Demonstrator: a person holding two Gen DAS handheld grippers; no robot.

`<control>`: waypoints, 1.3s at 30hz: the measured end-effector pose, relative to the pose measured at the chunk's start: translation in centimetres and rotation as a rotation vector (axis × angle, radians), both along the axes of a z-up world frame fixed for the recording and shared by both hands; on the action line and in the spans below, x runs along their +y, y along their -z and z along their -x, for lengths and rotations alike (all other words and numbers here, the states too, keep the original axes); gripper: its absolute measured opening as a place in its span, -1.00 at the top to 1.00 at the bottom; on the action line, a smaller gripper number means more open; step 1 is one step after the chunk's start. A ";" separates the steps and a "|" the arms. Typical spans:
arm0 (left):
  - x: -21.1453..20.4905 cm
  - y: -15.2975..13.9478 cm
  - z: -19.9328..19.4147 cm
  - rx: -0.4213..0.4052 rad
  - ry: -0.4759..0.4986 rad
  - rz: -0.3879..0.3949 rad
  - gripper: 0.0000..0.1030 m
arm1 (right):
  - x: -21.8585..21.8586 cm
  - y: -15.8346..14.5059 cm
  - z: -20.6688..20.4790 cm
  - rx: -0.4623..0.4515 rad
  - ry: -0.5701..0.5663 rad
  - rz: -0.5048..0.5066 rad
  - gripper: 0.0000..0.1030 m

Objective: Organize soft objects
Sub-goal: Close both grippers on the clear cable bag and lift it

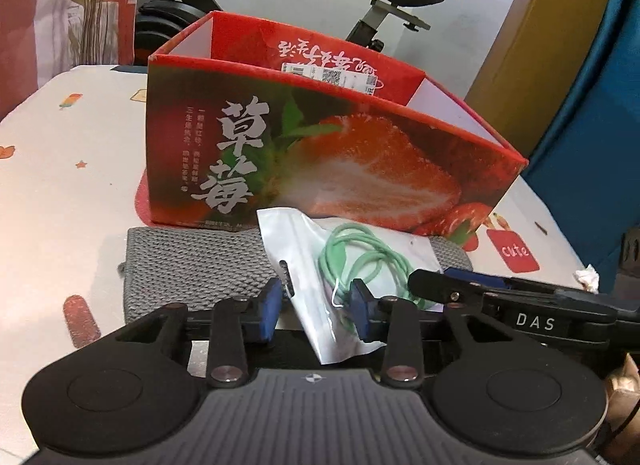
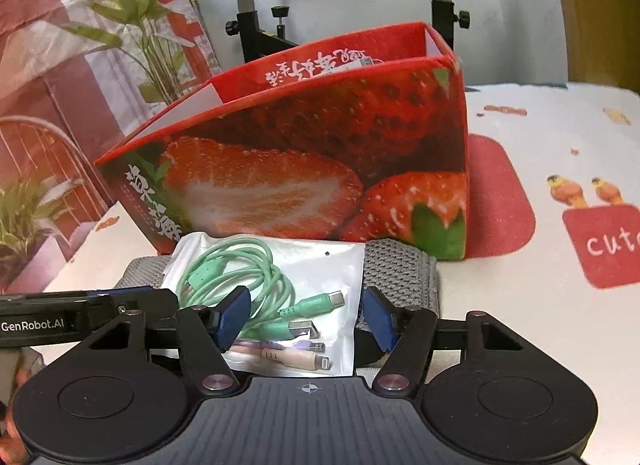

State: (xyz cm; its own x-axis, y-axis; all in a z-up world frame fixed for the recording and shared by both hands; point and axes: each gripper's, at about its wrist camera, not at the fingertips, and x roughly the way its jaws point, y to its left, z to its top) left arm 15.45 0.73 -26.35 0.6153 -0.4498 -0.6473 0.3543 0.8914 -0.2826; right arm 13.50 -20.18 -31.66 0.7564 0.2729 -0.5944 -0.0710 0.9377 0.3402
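Left gripper [image 1: 317,305], right gripper [image 2: 306,319]: jaws half-open astride cable bag [image 2: 316,265] | left contact unclear | cloth [image 1: 192,265] beneath | strawberry box [image 1: 360,169] behind

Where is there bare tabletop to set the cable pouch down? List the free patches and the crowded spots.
Free: the tablecloth left of the strawberry box, and the stretch right of the box around the red "cute" patch. Crowded: the strip before the box, where the cable pouch lies on the grey knitted cloth between both grippers.
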 end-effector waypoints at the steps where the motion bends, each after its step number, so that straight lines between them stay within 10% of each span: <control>1: -0.1 0.0 -0.1 0.002 0.003 0.003 0.24 | -0.2 0.2 -0.1 0.004 0.002 -0.013 -0.15; 25: -0.3 0.8 -2.2 0.100 0.016 0.095 0.23 | -0.6 0.6 -1.3 0.064 -0.021 -0.106 -0.07; 39: 0.6 -2.4 0.4 0.006 0.014 0.109 0.23 | 1.2 -3.2 1.0 -0.052 -0.126 0.009 0.09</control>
